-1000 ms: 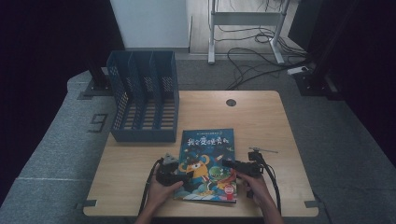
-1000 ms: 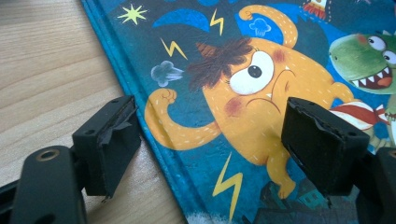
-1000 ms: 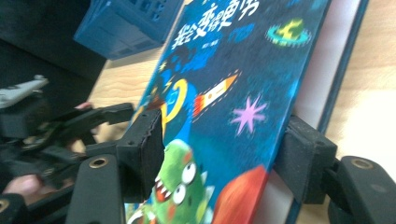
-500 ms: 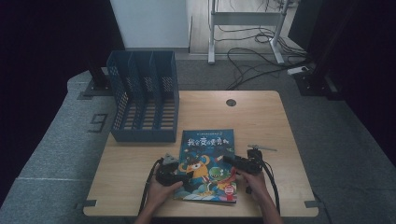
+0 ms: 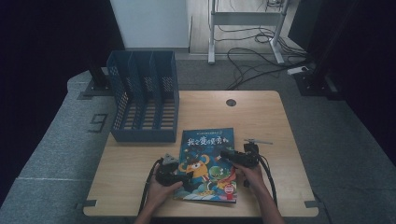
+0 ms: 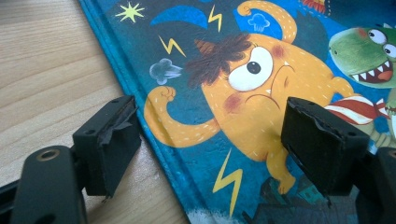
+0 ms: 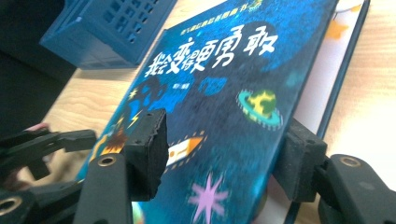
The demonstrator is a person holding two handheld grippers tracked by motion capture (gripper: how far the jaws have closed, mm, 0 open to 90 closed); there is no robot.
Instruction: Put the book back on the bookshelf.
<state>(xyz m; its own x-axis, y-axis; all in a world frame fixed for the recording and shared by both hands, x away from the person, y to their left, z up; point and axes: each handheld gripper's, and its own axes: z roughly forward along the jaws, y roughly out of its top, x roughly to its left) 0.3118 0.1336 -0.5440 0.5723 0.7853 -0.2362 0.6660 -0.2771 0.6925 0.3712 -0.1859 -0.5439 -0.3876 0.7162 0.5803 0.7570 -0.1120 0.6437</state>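
A picture book point(image 5: 205, 161) with a dark blue cover and an orange monster lies on the wooden table point(image 5: 261, 112) near its front edge. My left gripper point(image 5: 187, 179) is open at the book's left edge. In the left gripper view point(image 6: 212, 140), one jaw rests over the bare wood and the other over the cover point(image 6: 261, 93). My right gripper point(image 5: 224, 155) is at the book's right edge, and its jaws have just been closing. In the right gripper view point(image 7: 224, 149) the front cover point(image 7: 224, 70) is tilted up off white pages. The cover lies between the wide-set jaws, and no grip on it shows.
A blue slotted file organizer point(image 5: 144, 98) stands at the table's back left, also seen in the right gripper view point(image 7: 107, 28). A round cable hole point(image 5: 230, 102) sits near the table's far edge. Cables and desk legs lie on the floor beyond.
My right gripper has shifted a little away from the person and inward over the book's right edge. The left gripper and the book's place are unchanged.
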